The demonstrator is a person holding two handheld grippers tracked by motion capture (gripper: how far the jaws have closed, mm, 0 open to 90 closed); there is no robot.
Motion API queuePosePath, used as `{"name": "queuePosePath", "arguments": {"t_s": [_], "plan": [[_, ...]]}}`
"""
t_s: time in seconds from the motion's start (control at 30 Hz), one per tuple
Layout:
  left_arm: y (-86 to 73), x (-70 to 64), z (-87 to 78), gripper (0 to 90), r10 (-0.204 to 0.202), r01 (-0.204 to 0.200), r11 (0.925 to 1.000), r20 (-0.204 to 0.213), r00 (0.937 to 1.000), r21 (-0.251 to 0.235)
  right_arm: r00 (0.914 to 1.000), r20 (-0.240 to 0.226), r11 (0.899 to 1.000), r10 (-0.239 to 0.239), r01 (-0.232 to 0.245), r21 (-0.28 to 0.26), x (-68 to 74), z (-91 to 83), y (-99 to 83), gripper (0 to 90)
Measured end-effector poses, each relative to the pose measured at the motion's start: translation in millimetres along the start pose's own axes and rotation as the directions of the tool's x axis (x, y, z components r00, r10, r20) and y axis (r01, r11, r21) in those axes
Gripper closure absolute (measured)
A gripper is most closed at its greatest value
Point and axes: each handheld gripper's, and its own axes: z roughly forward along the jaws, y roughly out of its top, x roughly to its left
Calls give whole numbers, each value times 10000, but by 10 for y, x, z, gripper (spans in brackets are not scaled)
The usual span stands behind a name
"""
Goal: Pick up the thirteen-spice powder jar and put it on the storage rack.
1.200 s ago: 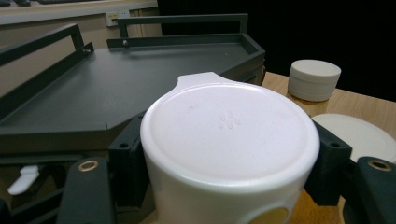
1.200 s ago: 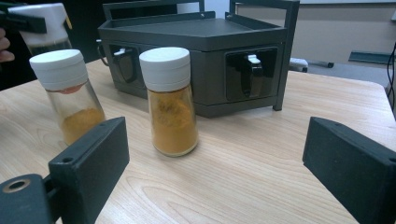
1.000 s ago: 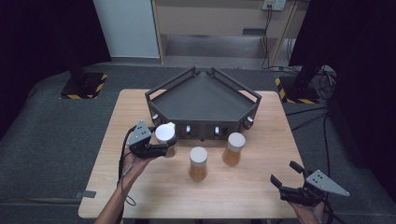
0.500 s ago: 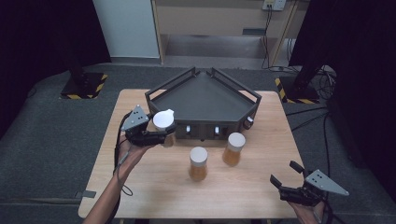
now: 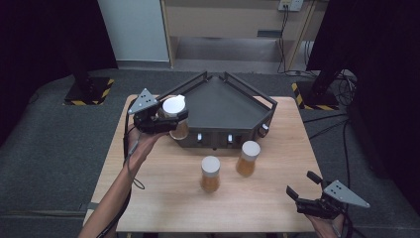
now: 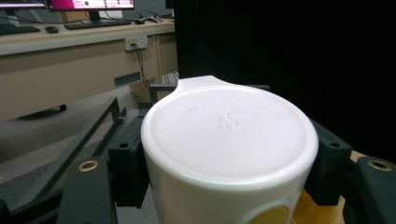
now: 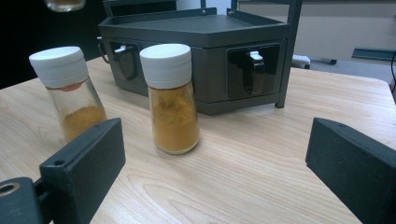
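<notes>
At the left of the high view, the left gripper [image 5: 166, 120] was raised above the worktop [image 5: 163, 198] at the left corner of the dark rack [image 5: 223, 106]. Its fingers were closed on a spice jar [image 5: 176, 116] with a white cap, which hung over the rack's front left edge, clear of the wood. In the left gripper view the cap [image 6: 229, 135] sat close between the two black fingers [image 6: 128, 170], with a patch of yellow showing below it.

Near the centre of the frame, two more capped jars of orange powder stood on the worktop just in front of the rack, one [image 5: 210, 173] lower and left, the other [image 5: 247, 157] just beside it to the right.

At the lower right, the right gripper [image 5: 303, 190] hovered near the worktop's front edge, its fingers [image 7: 84, 165] spread wide and holding nothing.
</notes>
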Motion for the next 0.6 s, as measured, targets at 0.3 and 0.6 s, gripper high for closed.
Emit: {"name": "queuePosePath", "arguments": {"t_s": [0.3, 0.6], "plan": [[147, 115, 220, 295, -161, 159, 9999, -545, 9984, -40, 10000, -54, 10000, 1, -1, -17, -12, -1, -4, 50], [168, 189, 495, 295, -192, 201, 9998, -1246, 9920, 63, 10000, -57, 10000, 22, -22, -12, -15, -2, -4, 51]]}}
